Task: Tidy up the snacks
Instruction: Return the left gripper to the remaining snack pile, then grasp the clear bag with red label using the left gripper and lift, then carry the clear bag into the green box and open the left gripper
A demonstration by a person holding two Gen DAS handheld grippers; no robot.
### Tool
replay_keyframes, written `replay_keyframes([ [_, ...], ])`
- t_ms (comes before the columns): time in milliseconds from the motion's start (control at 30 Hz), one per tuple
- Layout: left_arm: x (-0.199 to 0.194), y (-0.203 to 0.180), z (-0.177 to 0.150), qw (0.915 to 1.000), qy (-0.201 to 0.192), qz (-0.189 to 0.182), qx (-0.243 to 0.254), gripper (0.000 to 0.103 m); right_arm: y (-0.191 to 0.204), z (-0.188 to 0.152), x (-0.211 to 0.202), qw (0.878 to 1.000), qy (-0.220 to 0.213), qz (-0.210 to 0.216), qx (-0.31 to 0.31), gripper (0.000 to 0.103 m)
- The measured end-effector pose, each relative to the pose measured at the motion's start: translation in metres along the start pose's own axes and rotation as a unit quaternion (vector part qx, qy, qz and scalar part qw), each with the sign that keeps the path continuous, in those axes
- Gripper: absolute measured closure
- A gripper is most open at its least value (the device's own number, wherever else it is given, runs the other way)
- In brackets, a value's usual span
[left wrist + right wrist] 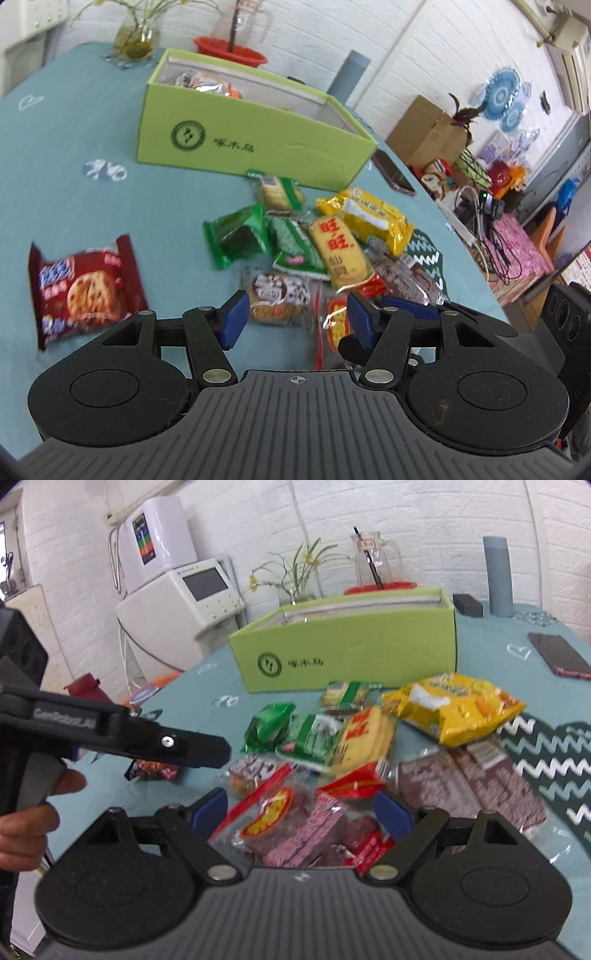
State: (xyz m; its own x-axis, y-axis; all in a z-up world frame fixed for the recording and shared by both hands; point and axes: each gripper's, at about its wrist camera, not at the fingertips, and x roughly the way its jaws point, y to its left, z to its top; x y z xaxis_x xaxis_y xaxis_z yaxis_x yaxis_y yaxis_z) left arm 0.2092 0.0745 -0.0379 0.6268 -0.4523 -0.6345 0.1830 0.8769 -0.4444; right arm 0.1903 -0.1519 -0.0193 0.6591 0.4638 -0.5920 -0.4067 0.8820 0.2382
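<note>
left gripper (293,321) wide open, empty | right gripper (301,808) wide open around red-label snack pack (291,823), not clamped | green box (351,653) behind pile

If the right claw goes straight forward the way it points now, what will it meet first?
Most likely the clear packet with the red and yellow label, which already lies between the open fingers of the right claw. The rest of the snack pile sits beyond it. Depth is hard to judge here.

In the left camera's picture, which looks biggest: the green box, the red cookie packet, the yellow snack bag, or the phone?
1. Green box, by far.
2. Red cookie packet, though it lies nearer the camera, so this is unsure.
3. Yellow snack bag, looking only slightly smaller.
4. Phone, smallest.
</note>
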Motion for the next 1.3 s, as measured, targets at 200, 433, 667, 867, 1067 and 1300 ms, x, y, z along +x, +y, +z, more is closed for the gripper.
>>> replay_keyframes([
  [200, -0.006, 0.001, -0.019, 0.9999, 0.008, -0.009, 0.000, 0.060, 0.033, -0.022, -0.028, 1.000, -0.011, 0.002, -0.001, 0.010],
  [433, 0.008, -0.025, -0.031, 0.9992, 0.032, -0.013, 0.019, 0.046, 0.034, -0.028, -0.027, 0.999, -0.014, -0.035, -0.006, 0.014],
  [667, 0.033, -0.032, -0.036, 0.9983, 0.056, -0.012, 0.011, 0.053, 0.029, -0.026, -0.015, 0.999, -0.006, -0.041, -0.014, 0.021],
  [867, 0.039, -0.031, -0.031, 0.9980, 0.060, -0.017, 0.009, 0.068, 0.031, -0.030, -0.003, 0.999, 0.001, -0.039, -0.025, 0.032],
  [1067, 0.020, -0.040, -0.028, 0.9979, 0.056, -0.030, 0.015, 0.082, 0.041, -0.025, -0.023, 0.999, -0.018, -0.035, -0.031, 0.035],
  [1300, 0.005, -0.068, 0.062, 0.9972, -0.023, -0.029, 0.064, 0.082, 0.031, 0.062, -0.021, 0.991, -0.098, -0.041, -0.079, 0.035],
])
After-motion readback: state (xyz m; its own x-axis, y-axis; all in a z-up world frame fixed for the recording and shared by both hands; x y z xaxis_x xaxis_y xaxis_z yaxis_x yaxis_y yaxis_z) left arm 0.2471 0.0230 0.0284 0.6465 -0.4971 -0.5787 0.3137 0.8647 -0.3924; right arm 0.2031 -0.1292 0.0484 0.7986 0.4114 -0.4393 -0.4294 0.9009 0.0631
